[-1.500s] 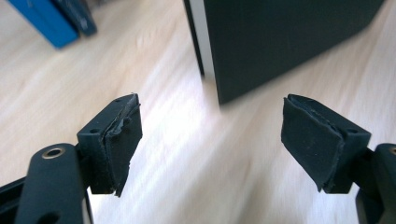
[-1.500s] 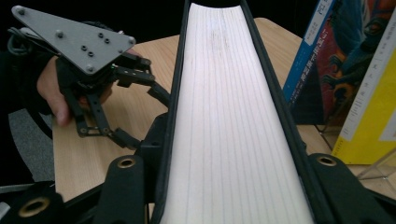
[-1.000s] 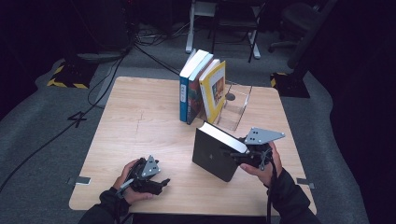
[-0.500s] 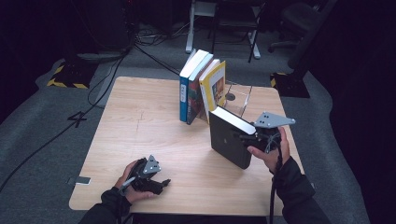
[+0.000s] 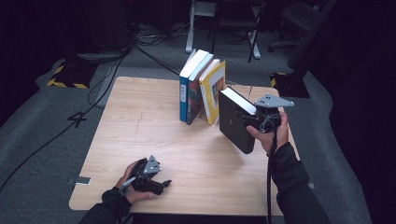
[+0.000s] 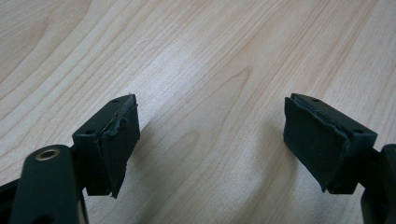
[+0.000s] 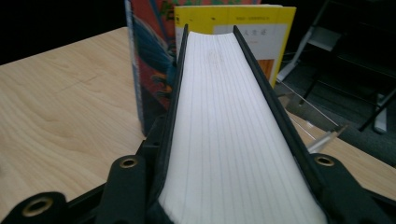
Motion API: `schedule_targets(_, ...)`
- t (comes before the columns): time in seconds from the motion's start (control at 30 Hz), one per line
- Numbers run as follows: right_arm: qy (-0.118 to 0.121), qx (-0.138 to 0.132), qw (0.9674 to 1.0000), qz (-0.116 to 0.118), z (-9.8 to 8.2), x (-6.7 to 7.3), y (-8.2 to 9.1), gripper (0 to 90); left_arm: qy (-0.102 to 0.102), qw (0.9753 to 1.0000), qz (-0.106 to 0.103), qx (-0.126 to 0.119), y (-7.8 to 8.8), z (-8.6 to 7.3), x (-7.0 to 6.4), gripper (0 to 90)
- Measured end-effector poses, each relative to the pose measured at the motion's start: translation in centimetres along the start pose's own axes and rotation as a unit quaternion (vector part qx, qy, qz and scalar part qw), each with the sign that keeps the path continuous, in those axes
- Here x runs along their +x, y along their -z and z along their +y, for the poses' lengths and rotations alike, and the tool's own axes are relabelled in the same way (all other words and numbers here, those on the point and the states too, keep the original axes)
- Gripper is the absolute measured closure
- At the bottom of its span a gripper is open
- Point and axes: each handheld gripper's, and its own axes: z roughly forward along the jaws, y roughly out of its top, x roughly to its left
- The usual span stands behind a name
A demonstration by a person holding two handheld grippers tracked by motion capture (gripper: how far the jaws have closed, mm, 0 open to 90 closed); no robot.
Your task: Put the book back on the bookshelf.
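The right gripper (image 5: 252, 120) pinches a black book (image 5: 236, 122) upright, page edge up, leaning toward the yellow book (image 5: 213, 91) over the wooden table (image 5: 154, 121); the left gripper (image 5: 161, 185) is spread.

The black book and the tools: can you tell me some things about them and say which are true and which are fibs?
1. The right tool is shut on the black book. True.
2. The black book lies flat on the table. False: it is held up on edge, tilted, with its white pages facing up.
3. The left tool holds nothing. True: the left gripper view shows its jaws apart over bare wood.
4. The yellow book lies flat on the table. False: it stands leaning in the row with the blue book.
5. The black book is at the yellow end of the row. True.
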Motion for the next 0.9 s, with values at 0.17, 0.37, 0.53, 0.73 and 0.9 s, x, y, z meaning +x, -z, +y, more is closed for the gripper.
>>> schedule_targets(0.17, -0.005, 0.009, 0.9994, -0.032, -0.5, -0.8, -0.5, 53.1, -0.004, 1.0000, -0.003, 0.001, 0.0, 0.1, -0.1, 19.0)
schedule_targets(0.37, -0.039, -0.008, 0.9984, -0.040, -1.4, -2.3, -0.5, 52.8, -0.011, 0.9999, -0.005, 0.003, -0.1, 0.2, -0.5, 19.0)
schedule_targets(0.53, -0.048, -0.008, 0.9974, -0.053, -1.6, -3.1, -0.5, 52.8, -0.015, 0.9998, -0.008, 0.004, 0.0, 0.1, -0.8, 19.1)
schedule_targets(0.73, -0.043, -0.006, 0.9968, -0.068, -1.5, -3.7, -0.6, 52.9, -0.015, 0.9998, -0.014, 0.004, -0.1, 0.2, -0.9, 19.0)
schedule_targets(0.9, -0.061, -0.022, 0.9950, -0.076, -0.8, -4.3, -1.4, 52.9, -0.015, 0.9998, -0.016, 0.005, -0.1, 0.2, -1.0, 19.1)
